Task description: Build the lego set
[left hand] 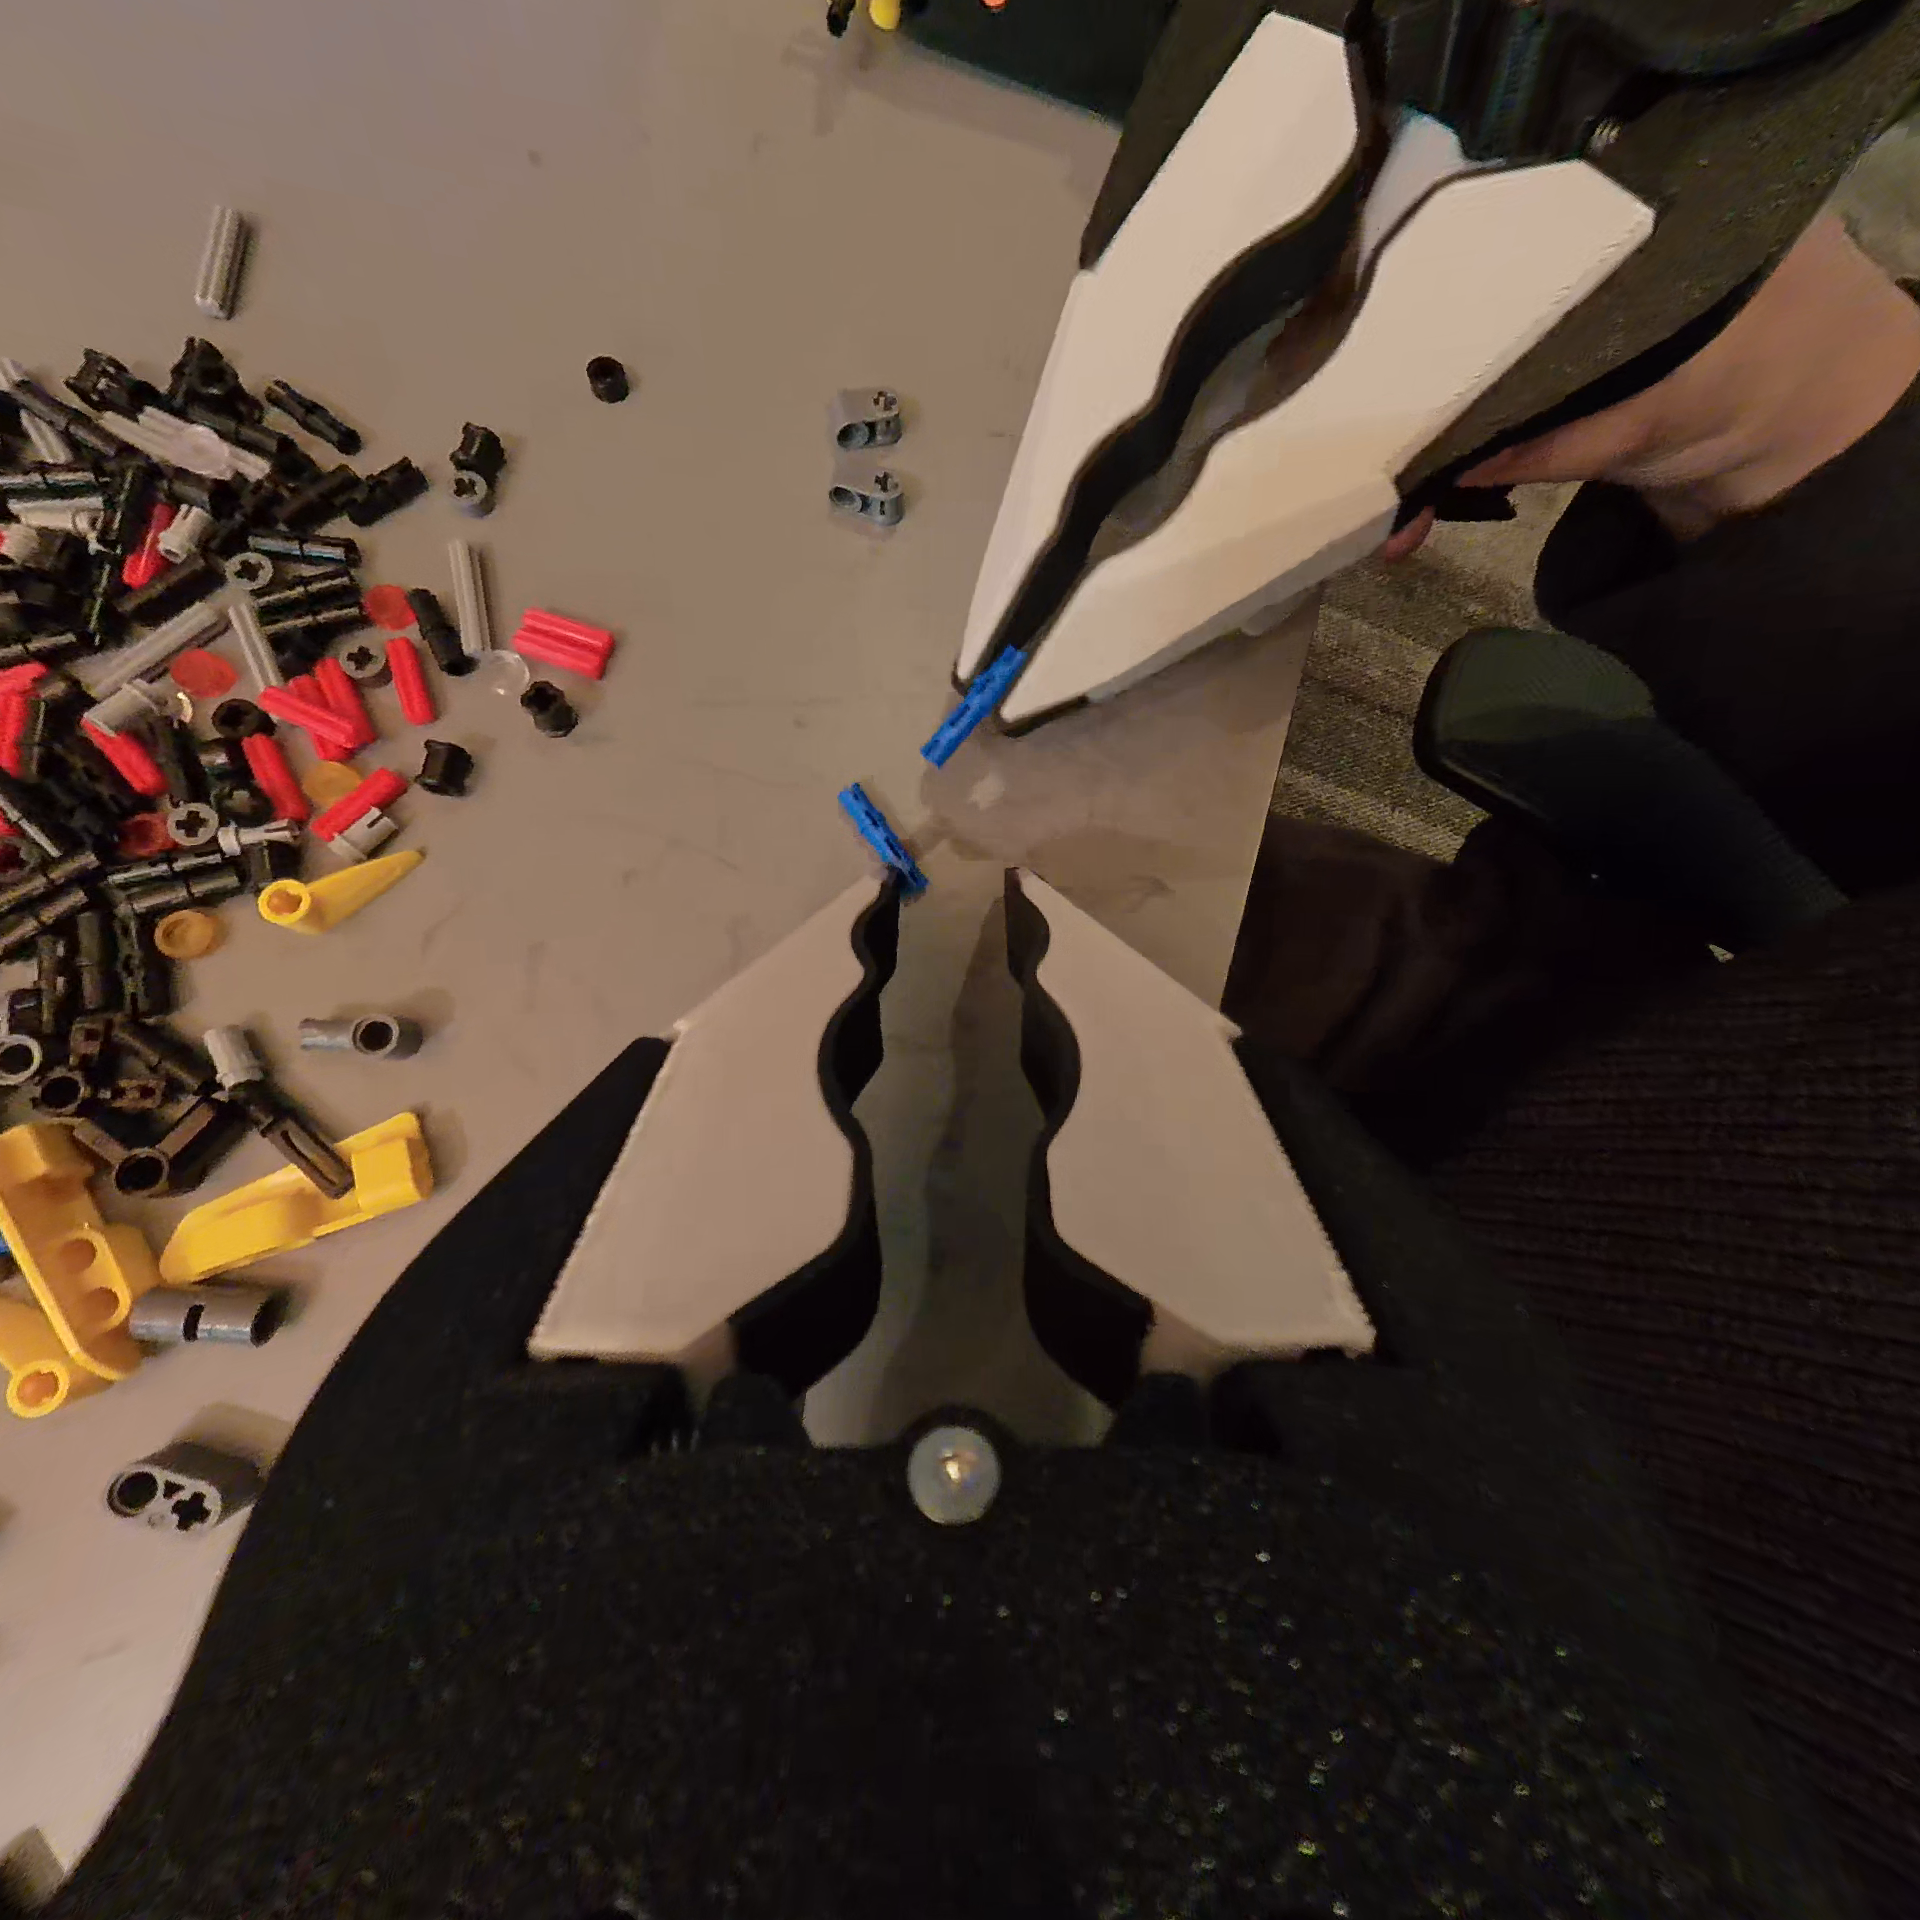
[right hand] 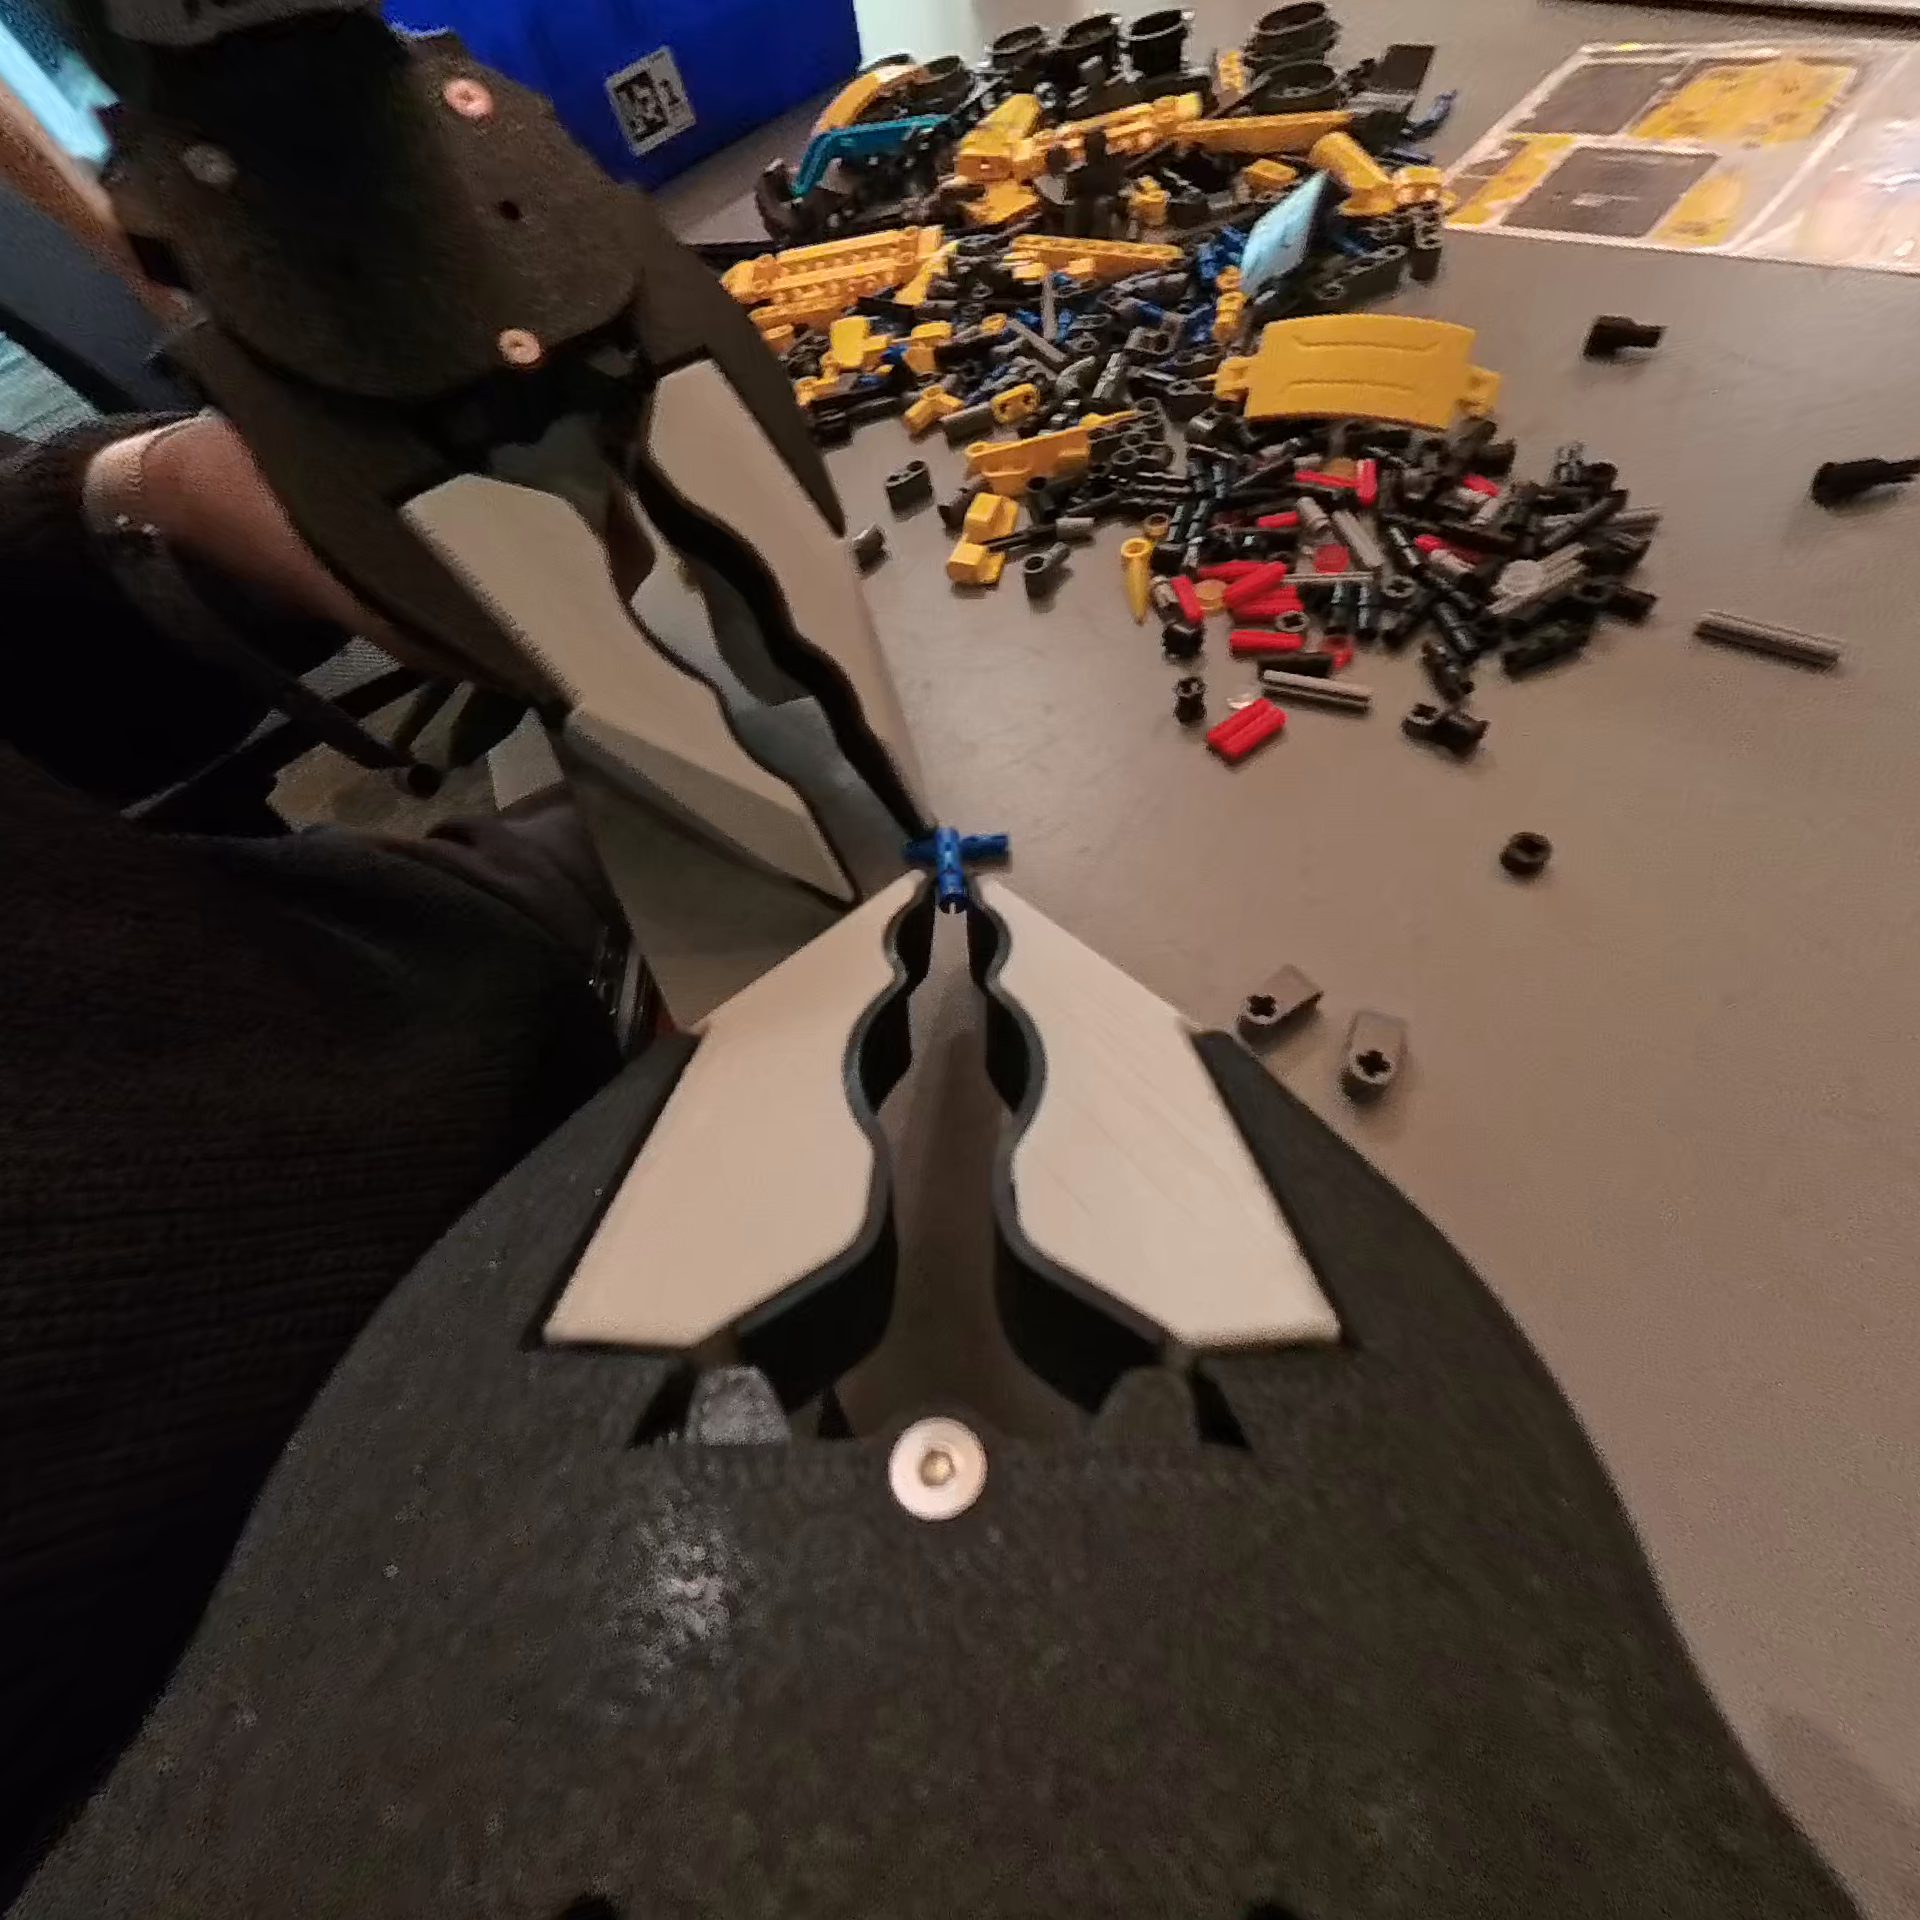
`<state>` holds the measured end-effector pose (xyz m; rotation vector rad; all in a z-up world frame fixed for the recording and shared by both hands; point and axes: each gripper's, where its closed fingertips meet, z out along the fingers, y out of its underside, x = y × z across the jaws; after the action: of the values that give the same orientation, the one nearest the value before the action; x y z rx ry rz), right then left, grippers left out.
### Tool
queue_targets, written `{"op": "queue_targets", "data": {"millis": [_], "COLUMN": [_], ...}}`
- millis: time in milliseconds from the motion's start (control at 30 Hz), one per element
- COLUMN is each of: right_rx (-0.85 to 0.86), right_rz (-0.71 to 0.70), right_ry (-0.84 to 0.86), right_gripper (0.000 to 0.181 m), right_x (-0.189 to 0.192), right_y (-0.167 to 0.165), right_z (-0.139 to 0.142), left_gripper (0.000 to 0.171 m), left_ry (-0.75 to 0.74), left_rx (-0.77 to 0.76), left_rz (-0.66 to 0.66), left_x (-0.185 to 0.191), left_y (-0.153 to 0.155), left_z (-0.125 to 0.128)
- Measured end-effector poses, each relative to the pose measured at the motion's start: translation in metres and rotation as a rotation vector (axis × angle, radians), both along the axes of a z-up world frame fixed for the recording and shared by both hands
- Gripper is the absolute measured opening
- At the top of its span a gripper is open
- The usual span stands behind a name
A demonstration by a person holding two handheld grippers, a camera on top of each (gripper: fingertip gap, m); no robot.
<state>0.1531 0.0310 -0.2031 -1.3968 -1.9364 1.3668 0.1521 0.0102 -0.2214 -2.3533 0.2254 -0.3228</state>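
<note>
My right gripper (right hand: 951,889) is shut on a small blue pin (right hand: 950,891) that sticks out past its fingertips. In the left wrist view the right gripper (left hand: 985,694) comes in from the upper right, with its pin (left hand: 971,709) pointing down-left. My left gripper (left hand: 951,881) is open just above the grey table (left hand: 675,260). A second blue pin (left hand: 881,837) lies against the tip of its left finger, not between the jaws. In the right wrist view the two pins look crossed, the second pin (right hand: 961,844) lying across at the left gripper's tip (right hand: 900,823).
A pile of black, red, grey and yellow building parts (left hand: 156,727) lies to the left, larger in the right wrist view (right hand: 1247,364). Two grey connectors (left hand: 868,457) lie nearby. The table edge (left hand: 1262,831), a chair armrest (left hand: 1538,727) and printed sheets (right hand: 1662,135) also show. The grippers are tip to tip, or close to it.
</note>
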Motion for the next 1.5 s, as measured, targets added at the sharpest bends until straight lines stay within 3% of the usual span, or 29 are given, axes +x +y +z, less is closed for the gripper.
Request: {"op": "queue_targets", "data": {"millis": [533, 1100, 1500], "right_rx": [0.109, 0.033, 0.022], "right_rz": [0.069, 0.027, 0.018], "right_ry": [-0.022, 0.036, 0.046], "right_gripper": [0.009, 0.009, 0.009], "right_x": [0.002, 0.001, 0.0], "right_y": [-0.01, -0.004, -0.003], "right_z": [-0.009, 0.002, 0.004], "left_gripper": [0.02, 0.022, 0.022], "left_ry": [-0.007, -0.031, -0.011], "left_rx": [0.014, 0.041, 0.097], "left_rz": [0.003, -0.007, 0.181], "left_x": [-0.004, 0.001, -0.051], "left_y": [0.002, 0.002, -0.02], "left_z": [0.002, 0.009, 0.035]}}
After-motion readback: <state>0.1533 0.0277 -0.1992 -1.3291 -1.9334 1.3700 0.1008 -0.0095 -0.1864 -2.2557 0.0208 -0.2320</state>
